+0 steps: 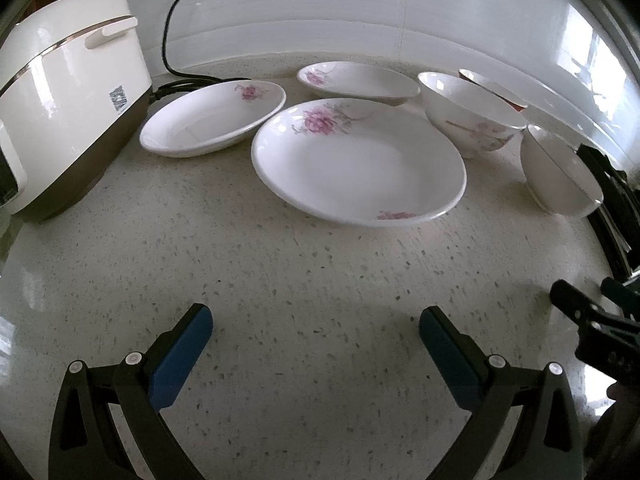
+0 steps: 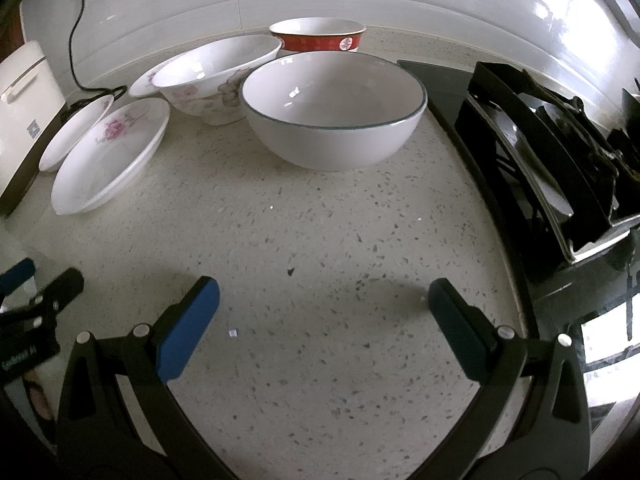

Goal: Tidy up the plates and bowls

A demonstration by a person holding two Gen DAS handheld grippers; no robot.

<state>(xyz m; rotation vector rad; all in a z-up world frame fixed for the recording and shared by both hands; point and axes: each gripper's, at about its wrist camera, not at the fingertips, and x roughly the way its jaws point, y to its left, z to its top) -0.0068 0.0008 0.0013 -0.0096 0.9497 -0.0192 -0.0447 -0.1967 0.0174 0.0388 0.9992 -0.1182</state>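
Three white plates with pink flowers lie on the speckled counter: a large one (image 1: 360,160), one to its left (image 1: 212,120) and one behind (image 1: 356,82). To the right stand a flowered bowl (image 1: 468,114), a red bowl (image 1: 496,88) and a plain white bowl (image 1: 560,176). In the right wrist view the plain bowl (image 2: 334,110) is straight ahead, with the flowered bowl (image 2: 216,78), the red bowl (image 2: 318,36) and the large plate (image 2: 110,156) around it. My left gripper (image 1: 316,326) is open and empty, short of the large plate. My right gripper (image 2: 324,300) is open and empty, short of the plain bowl.
A white rice cooker (image 1: 68,96) with a black cord (image 1: 172,32) stands at the left. A black gas stove (image 2: 540,152) borders the counter on the right. A white tiled wall (image 1: 360,12) runs behind the dishes.
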